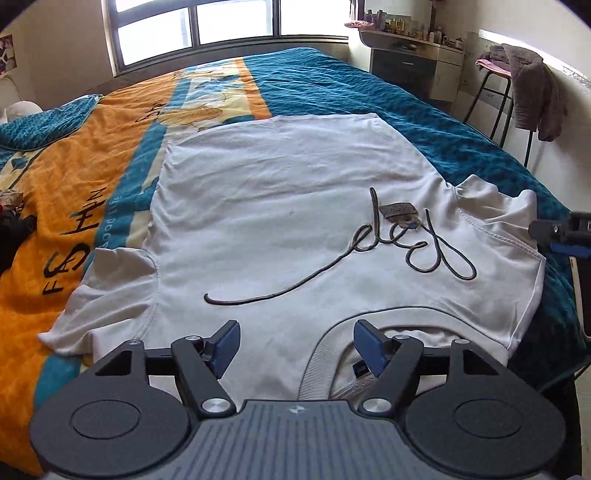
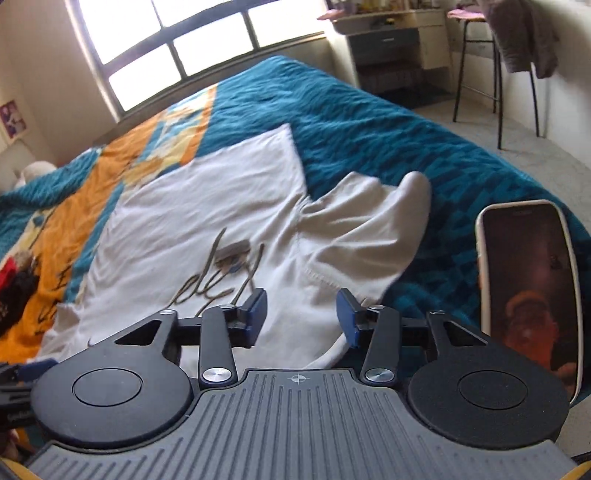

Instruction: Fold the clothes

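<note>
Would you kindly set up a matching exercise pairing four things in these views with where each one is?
Things:
1. T-shirt
2. Phone
3. Grey garment
4. Bottles

Places:
A. draped over a stool by the wall
B. lined up on a shelf next to the window
C. spread print side up on the bedspread
D. at the bed's edge, right of the right gripper

Pairs: 1-C, 2-D, 3-A, 4-B
</note>
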{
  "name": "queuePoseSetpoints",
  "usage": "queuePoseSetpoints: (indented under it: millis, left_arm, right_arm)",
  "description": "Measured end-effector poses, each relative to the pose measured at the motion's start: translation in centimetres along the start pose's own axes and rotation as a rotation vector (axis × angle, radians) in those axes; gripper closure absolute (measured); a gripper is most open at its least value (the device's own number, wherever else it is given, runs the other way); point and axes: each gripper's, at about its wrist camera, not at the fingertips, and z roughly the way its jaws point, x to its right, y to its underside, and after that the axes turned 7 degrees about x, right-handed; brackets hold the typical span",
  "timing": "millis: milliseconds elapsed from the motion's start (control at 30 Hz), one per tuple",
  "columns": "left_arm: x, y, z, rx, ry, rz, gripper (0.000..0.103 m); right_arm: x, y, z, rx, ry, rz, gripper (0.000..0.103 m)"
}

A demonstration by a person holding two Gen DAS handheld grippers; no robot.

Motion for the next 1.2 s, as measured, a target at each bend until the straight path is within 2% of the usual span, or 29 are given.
queuePoseSetpoints:
  millis: [133,200,433,500,600,633,667,700,733,833,1200]
  left_arm:
    - [1.0,0.1,0.9,-0.025,0.025,0.006,0.034]
    - [1.1,0.3,1.1,-0.033,0.023,0.002,0.034]
    - [0.2,0.5,1.5,-0.058,0.01,-0.025,0.034]
    - [0.1,0.7,1.5,-0.061,0.012,-0.028,0.034]
    - [-0.1,0.8,1.5,-0.061,0.016,-0.037,0.034]
    - [-0.1,0.8,1.5,-0.059,0.017,-0.04,0.034]
    - [-0.2,0.8,1.4,-0.055,0.019,-0.042,0.034]
    - [-0.2,0.8,1.2,-0.05,0.021,-0.043,0.034]
    - [-0.3,0.9,1.0,-0.045,0.023,-0.044,0.034]
    - [-0.6,1.1,0.5,-0.033,0.025,-0.047,0.033]
    - [-3.2,2.4,-0.2,-0.029,0.004,-0.126,0.033]
  right_arm:
    - [3.1,-2.6,1.7,0.054,0.104,0.073,0.046]
    - [4.4,-3.5,3.0,0.041,0.139,0.134,0.046]
    - [6.1,-5.1,8.4,-0.004,0.254,0.171,0.046]
    - [6.5,-5.1,8.9,-0.019,0.232,0.201,0.046]
    - [7.1,-5.2,9.5,-0.04,0.193,0.245,0.06]
    - [7.3,-5.2,9.8,-0.047,0.18,0.26,0.073]
    - [7.5,-5.2,10.0,-0.054,0.166,0.275,0.081]
    - [7.7,-5.2,10.2,-0.062,0.153,0.289,0.098]
    - [7.6,-5.3,10.2,-0.054,0.156,0.276,0.099]
    - [6.0,-5.4,9.4,-0.002,0.18,0.173,0.099]
    - [-4.3,0.8,4.8,0.036,0.013,-0.482,0.099]
